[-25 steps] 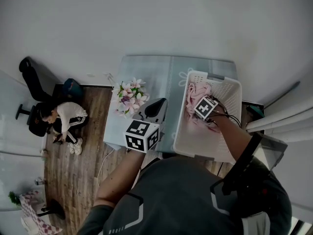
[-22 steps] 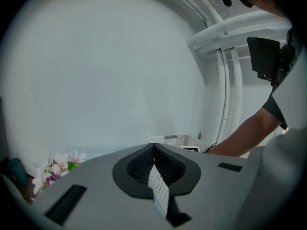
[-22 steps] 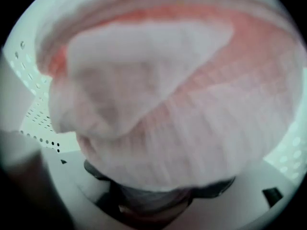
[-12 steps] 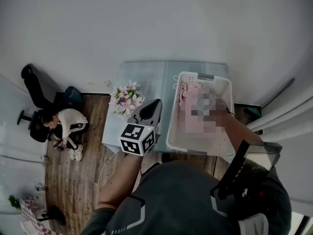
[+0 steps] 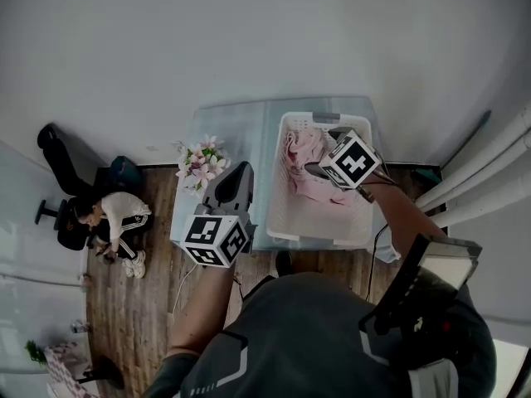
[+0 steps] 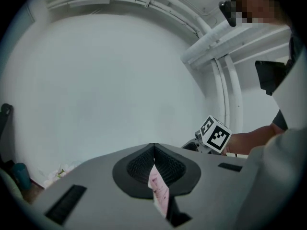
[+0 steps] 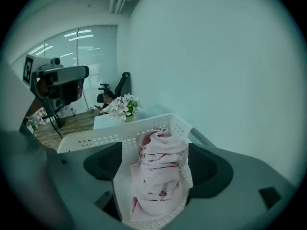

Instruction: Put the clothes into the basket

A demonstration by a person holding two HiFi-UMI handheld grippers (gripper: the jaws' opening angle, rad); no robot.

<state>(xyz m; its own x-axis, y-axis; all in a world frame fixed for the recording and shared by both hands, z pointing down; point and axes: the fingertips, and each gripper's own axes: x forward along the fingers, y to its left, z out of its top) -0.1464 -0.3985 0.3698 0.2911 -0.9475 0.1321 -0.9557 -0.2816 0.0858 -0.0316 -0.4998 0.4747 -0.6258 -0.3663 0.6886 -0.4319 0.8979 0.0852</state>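
Note:
A white perforated basket stands on the pale table. Crumpled pink clothes lie inside it. My right gripper hangs over the basket with its jaws wide open; the clothes lie below and between them, untouched by the pads. My left gripper is held left of the basket over the table's front edge, pointing at the wall. Its jaws are shut, with a small pink printed scrap pinched between them.
A bunch of pink and white flowers stands at the table's left edge. On the wooden floor at the left a person sits beside a black office chair. A white wall rises behind the table.
My right gripper has lifted up out of the basket, leaving the pink clothes lying inside. The left gripper has stayed shut beside the basket while the view shifted.

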